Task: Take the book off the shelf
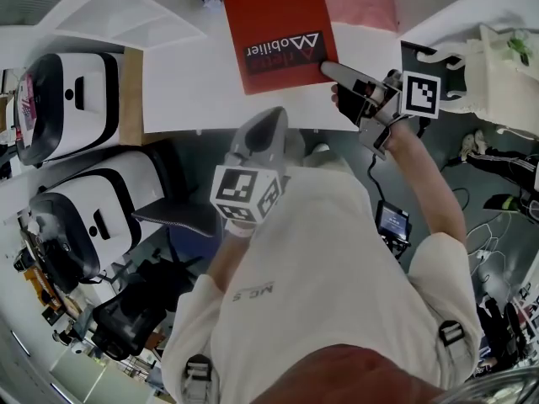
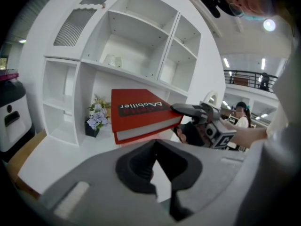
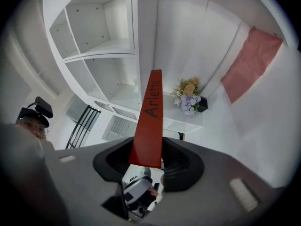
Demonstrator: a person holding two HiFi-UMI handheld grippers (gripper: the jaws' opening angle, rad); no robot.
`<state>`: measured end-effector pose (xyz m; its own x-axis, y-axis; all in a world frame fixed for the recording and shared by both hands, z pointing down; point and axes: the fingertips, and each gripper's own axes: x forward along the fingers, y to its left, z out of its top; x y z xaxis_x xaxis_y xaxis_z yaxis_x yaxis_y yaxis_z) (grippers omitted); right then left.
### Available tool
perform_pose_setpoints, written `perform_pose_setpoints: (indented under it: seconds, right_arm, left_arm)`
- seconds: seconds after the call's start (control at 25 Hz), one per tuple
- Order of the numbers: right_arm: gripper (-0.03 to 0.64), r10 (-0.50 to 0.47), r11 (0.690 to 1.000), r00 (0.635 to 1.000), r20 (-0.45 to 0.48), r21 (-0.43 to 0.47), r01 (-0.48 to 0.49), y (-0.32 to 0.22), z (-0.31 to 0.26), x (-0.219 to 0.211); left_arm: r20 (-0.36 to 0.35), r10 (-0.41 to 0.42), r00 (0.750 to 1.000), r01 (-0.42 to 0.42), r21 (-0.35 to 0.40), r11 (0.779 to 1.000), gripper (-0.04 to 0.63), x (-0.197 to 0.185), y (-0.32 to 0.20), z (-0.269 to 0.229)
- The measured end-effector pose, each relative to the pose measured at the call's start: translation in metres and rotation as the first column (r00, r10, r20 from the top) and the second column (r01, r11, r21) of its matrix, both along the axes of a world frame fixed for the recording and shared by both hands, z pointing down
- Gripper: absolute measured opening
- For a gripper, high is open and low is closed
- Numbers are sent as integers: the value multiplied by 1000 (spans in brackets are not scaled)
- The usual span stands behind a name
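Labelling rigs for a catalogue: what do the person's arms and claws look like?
The left claw and right claw are grey with black pads. Each carries a cube of black-and-white square markers. Cream sleeve on the left arm; black glove and cable on the right.

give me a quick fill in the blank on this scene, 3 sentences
1. The book clamped by the right gripper has a ___ cover.
2. The left gripper holds ___.
3. The dark pot on the shelf unit holds ___.
Missing words: red; nothing; flowers.
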<state>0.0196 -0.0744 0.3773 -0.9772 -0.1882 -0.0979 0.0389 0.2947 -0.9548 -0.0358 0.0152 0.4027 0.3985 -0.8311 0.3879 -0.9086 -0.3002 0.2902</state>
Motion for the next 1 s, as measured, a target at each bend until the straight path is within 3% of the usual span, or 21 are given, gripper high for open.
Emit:
perform_pose_setpoints:
  seconds: [0.2, 0.48, 0.8, 1.0]
  right_arm:
    - [173, 62, 995, 990, -126, 91, -51, -6, 15, 4]
    - [173, 158, 974, 948, -275, 199, -105, -11, 32, 12]
    - [172, 286, 922, 839, -462, 373, -109, -12, 51, 29]
    - [170, 405, 846, 725, -557, 529, -66, -11, 57, 36]
  left_arm:
    - [-1, 6, 1000, -6, 10, 1000, 0, 2, -4, -4]
    - [3, 18, 1000, -18, 13, 1000, 0, 6, -7, -3]
    - [12, -3, 1000, 3, 16, 1000, 0, 5, -13, -2]
    - [10, -11, 1000, 11, 15, 1000, 0, 7, -17, -4]
